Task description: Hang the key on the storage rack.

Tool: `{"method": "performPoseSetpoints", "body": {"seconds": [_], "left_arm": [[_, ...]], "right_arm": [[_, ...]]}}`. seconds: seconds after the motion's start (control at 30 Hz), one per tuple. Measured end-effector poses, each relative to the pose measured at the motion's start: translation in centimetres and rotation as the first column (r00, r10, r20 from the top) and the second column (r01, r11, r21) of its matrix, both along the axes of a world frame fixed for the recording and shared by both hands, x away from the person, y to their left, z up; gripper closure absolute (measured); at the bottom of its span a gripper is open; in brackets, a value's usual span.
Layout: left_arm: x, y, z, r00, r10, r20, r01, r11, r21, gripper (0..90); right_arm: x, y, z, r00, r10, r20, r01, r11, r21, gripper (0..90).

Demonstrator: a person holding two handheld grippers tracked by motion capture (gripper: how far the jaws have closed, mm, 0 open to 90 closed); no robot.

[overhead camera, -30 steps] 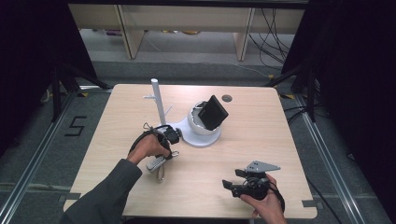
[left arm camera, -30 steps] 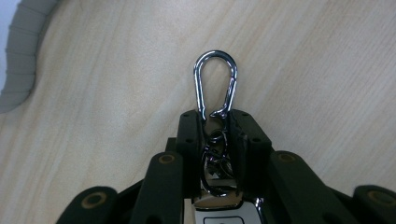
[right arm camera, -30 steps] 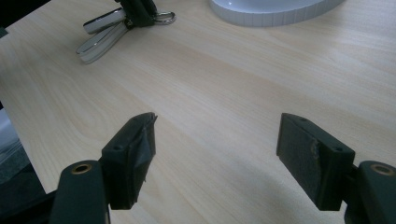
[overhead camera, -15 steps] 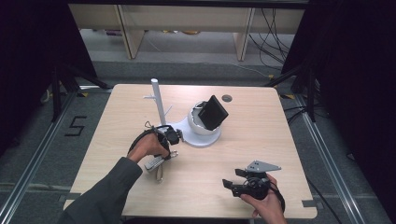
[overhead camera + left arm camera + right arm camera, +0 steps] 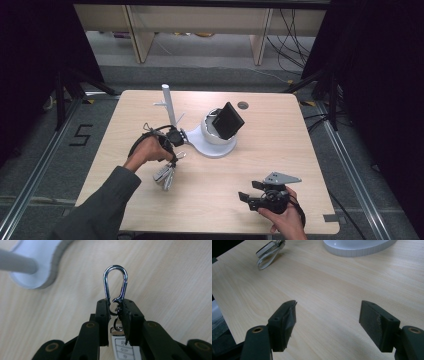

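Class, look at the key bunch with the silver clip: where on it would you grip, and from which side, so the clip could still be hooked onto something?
Grip low on the clip, at its swivel end, as the left gripper does now. Come from the keys' side, so the rounded loop sticks out past the jaws. The flat sides there suit the pads; the loop and gate stay clear, probably for hooking on the stand.

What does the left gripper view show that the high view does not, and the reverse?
Left gripper view: the left gripper pinching the base of a silver carabiner, with a key fob below it. High view: the right gripper, jaws open, and the black device on the white stand. Both: wooden table, stand base.
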State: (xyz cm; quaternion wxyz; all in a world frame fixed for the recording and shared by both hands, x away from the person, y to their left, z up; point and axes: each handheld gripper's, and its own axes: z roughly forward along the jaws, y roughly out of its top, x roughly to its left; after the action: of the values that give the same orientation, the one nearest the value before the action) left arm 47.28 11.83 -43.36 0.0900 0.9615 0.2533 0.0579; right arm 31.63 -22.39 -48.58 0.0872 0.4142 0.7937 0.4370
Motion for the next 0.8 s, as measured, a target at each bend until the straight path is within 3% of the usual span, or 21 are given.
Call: {"method": "performPoseSetpoints", "body": {"seconds": [0.13, 0.17, 0.2, 0.43, 0.47, 0.6, 0.8], "left_arm": [[-0.1, 1.4, 1.9, 0.9996, 0.023, 0.017, -0.023, 0.9997, -0.011, 75.3], [-0.2, 1.9, 2.7, 0.9993, 0.032, 0.018, -0.031, 0.9995, -0.009, 75.3], [-0.2, 2.2, 3.2, 0.9988, 0.038, 0.029, -0.038, 0.9992, -0.011, 75.3], [-0.6, 4.3, 7.3, 0.9951, 0.075, 0.065, -0.074, 0.9970, -0.025, 75.3], [-0.6, 4.5, 7.7, 0.9931, 0.090, 0.076, -0.087, 0.9956, -0.033, 75.3], [-0.8, 5.1, 9.4, 0.9921, 0.094, 0.083, -0.093, 0.9956, -0.007, 75.3], [-0.6, 5.9, 11.3, 0.9891, 0.112, 0.096, -0.111, 0.9937, -0.016, 75.3]], "right_arm": [[0.1, 0.1, -0.2, 0.9998, 0.005, -0.020, -0.004, 0.9997, 0.024, 30.8], [0.0, 0.0, -0.1, 0.9996, -0.015, -0.024, 0.015, 0.9998, 0.010, 30.8], [0.0, 0.0, -0.2, 0.9994, -0.014, -0.032, 0.016, 0.9991, 0.040, 30.8], [0.0, -0.1, -0.1, 0.9991, -0.017, -0.040, 0.019, 0.9994, 0.028, 30.8], [0.1, -0.2, -0.2, 0.9996, -0.011, -0.025, 0.011, 0.9997, 0.021, 30.8], [0.2, -0.3, -0.3, 0.9996, -0.014, -0.024, 0.014, 0.9995, 0.027, 30.8], [0.2, -0.3, -0.3, 0.9996, -0.012, -0.027, 0.013, 0.9997, 0.023, 30.8]]}}
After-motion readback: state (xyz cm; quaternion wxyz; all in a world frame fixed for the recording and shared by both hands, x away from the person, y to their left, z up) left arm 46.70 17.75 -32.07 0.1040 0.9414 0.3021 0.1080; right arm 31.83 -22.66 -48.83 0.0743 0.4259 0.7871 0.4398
